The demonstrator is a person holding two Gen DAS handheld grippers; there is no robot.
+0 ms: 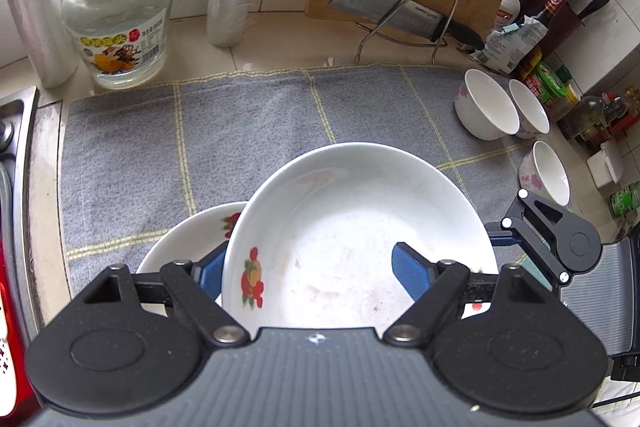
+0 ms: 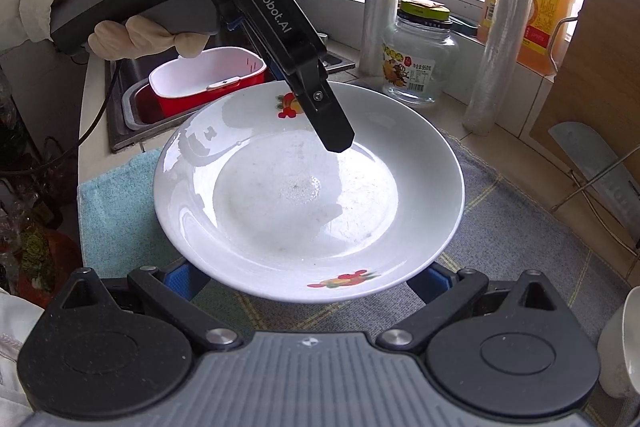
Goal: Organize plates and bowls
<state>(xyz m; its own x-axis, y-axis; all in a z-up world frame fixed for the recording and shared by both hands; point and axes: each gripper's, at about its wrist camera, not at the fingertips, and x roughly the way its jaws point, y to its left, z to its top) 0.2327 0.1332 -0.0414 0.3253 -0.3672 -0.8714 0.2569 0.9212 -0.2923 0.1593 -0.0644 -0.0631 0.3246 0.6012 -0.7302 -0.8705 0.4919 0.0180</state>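
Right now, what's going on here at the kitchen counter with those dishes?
A person with a gripper in each hand is sorting dishes on a grey cloth. The left gripper grips the rim of a white fruit-patterned plate, tilted above a second plate. The right gripper sits under the plate's near edge; its grip is hidden. Three small bowls wait at the cloth's right side.

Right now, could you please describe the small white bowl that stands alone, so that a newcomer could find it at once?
Start at the grey checked cloth on the kitchen counter and follow it to the edge nearest the crowded seasoning bottles. Three small white bowls with pink flowers stand there; two touch as a pair farther back. The lone bowl stands apart from them, nearest the black gripper at the plate's rim.
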